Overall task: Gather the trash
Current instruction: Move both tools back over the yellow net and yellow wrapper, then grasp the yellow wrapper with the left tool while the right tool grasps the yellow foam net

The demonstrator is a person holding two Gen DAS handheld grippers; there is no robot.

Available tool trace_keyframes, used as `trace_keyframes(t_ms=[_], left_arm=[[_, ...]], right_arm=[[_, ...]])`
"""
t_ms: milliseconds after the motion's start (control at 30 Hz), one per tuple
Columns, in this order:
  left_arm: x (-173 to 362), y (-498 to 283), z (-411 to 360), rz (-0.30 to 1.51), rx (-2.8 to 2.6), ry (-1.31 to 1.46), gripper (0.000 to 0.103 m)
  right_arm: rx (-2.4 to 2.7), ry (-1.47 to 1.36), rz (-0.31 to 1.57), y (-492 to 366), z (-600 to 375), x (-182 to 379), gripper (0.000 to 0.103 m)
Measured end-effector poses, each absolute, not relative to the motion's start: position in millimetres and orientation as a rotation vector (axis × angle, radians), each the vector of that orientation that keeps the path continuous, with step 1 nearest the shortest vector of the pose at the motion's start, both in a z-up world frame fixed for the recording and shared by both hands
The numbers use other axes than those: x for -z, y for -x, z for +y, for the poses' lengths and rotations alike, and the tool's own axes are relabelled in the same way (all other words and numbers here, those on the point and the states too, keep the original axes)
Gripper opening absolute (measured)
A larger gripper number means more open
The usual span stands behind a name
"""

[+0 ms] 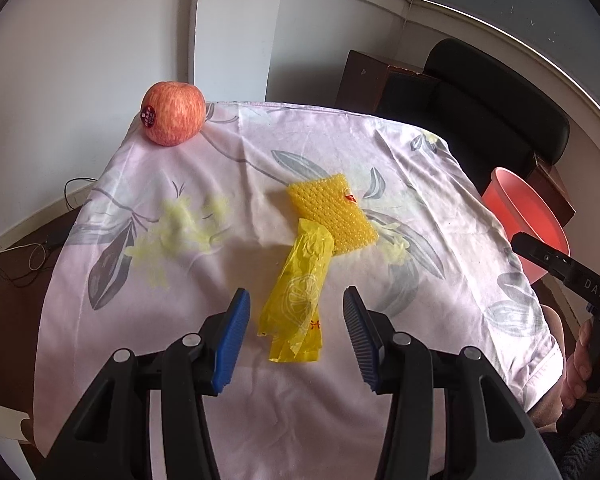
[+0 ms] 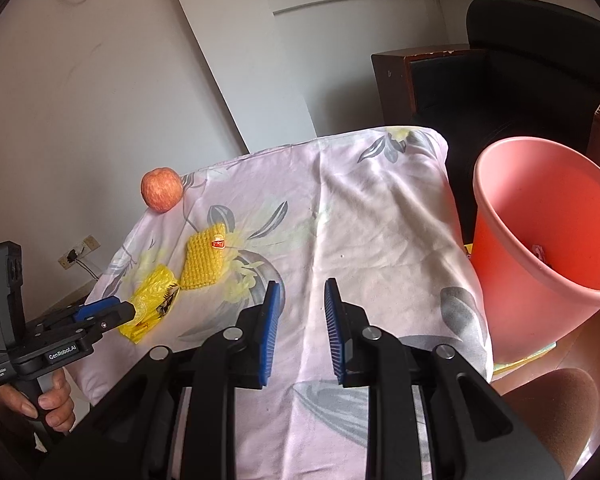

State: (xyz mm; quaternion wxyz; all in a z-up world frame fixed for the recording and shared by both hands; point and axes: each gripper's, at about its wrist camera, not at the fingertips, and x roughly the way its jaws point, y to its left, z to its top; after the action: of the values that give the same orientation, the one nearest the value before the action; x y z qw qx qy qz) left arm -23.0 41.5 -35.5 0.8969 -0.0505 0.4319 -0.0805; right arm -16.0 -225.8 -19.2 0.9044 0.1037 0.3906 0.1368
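A crumpled yellow plastic wrapper [image 1: 296,304] [image 2: 154,300] lies on the floral cloth, one end overlapping a yellow foam net [image 1: 332,210] [image 2: 204,260]. My left gripper [image 1: 296,292] [image 2: 124,311] stands open just above the wrapper; in the left wrist view the wrapper shows between the blue pads, which do not touch it. Over bare cloth nearer the bucket, my right gripper [image 2: 302,283] has its pads a narrow gap apart with nothing between them. The pink bucket [image 1: 532,216] [image 2: 540,208] stands beside the table's right edge, with a small pink scrap [image 2: 538,250] inside.
A red apple [image 1: 173,113] [image 2: 161,189] sits at the table's far left corner. The pale floral cloth [image 1: 180,208] [image 2: 372,216] covers the table. A black chair [image 1: 480,100] [image 2: 540,40] and a dark wooden cabinet [image 1: 360,80] stand behind. A hand [image 2: 54,400] holds the left gripper's handle.
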Motion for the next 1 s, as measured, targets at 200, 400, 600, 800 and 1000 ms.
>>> trace_keyframes(t_ms=[200, 400, 600, 800, 1000], left_arm=[[40, 25, 42, 0.905, 0.182, 0.093, 0.048], [41, 24, 44, 0.885, 0.196, 0.092, 0.033], [46, 23, 50, 0.896, 0.209, 0.117, 0.005], [38, 29, 72, 0.856, 0.192, 0.184, 0.004], [37, 31, 86, 0.856, 0.166, 0.227, 0.004]], right_arm=[[-0.311, -0.191, 0.832, 9, -214, 24, 0.023], [-0.366, -0.185, 0.857, 0, -198, 24, 0.023], [-0.419, -0.178, 0.88, -14, -175, 24, 0.023], [-0.47, -0.184, 0.908, -32, -152, 31, 0.023], [-0.473, -0.184, 0.975, -53, -128, 49, 0.023]])
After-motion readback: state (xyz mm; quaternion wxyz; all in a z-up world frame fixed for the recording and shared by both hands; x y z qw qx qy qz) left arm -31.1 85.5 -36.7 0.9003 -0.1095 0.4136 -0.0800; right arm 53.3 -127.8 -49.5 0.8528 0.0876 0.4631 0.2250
